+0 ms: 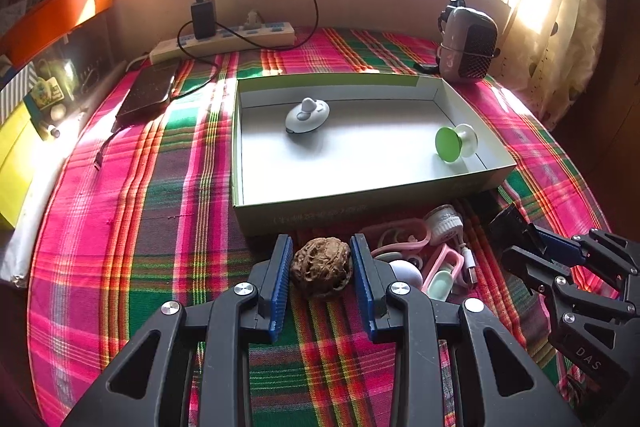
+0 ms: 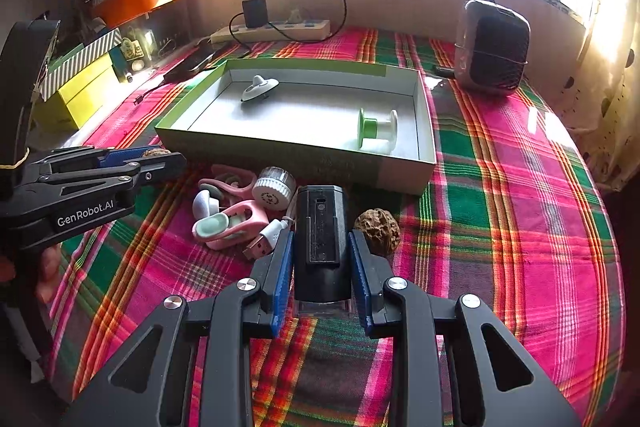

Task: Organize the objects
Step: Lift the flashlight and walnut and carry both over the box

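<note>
Nearest the lens in the left wrist view, the left gripper [image 1: 320, 259] holds a brown, wrinkled walnut [image 1: 322, 266] between its blue pads, just in front of the shallow open cardboard box [image 1: 256, 215] on the pink-and-green plaid cloth [image 1: 132, 227]. Inside the box sit a white knobbed disc [image 1: 307, 114] toward the left and a green-and-white spool [image 1: 456, 142] lying toward the right. To the right of the walnut lies a heap of pink clips, a white round cap and a USB cable [image 2: 240, 211]. Further right, the right gripper [image 2: 322, 247] grips a black rectangular device [image 2: 322, 239] at a narrow opening, and a second brown walnut [image 2: 378, 230] rests just beside its right finger.
</note>
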A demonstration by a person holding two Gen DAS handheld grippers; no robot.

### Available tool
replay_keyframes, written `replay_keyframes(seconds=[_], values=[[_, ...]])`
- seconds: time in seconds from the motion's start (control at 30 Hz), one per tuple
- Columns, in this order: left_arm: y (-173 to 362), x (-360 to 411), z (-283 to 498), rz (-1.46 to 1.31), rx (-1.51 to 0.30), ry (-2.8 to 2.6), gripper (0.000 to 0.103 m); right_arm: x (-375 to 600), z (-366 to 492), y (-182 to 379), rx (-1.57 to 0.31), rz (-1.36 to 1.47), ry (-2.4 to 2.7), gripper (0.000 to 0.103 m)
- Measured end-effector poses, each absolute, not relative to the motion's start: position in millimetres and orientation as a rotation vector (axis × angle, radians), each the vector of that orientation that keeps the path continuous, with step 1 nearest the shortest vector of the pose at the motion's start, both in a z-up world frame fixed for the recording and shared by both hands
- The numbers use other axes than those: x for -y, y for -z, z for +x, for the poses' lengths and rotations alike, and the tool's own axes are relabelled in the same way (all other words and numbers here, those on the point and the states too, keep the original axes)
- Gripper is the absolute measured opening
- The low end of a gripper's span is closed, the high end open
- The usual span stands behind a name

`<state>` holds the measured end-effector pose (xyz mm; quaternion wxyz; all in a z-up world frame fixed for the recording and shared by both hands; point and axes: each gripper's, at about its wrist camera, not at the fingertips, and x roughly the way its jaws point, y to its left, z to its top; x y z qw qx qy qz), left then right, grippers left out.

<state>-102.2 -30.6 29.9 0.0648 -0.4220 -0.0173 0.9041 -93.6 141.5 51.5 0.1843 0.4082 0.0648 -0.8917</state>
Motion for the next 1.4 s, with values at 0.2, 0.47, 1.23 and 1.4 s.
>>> replay_keyframes(seconds=[0.2,0.47,1.23,1.4], values=[[-40,30,-103,-1.244,0.059,-2.729,0.027,-139,-100,-65,-0.154,1.122,2.507,0.029],[-51,31,-118,-1.217,0.054,-2.734,0.027,-130,-120,-80,-0.159,1.1,2.495,0.029],[-32,34,-181,-1.29,0.028,-2.756,0.027,-90,-224,-74,-0.116,1.197,2.444,0.029],[-27,33,-189,-1.297,-0.009,-2.778,0.027,-81,-242,-61,-0.11,1.247,2.422,0.029]])
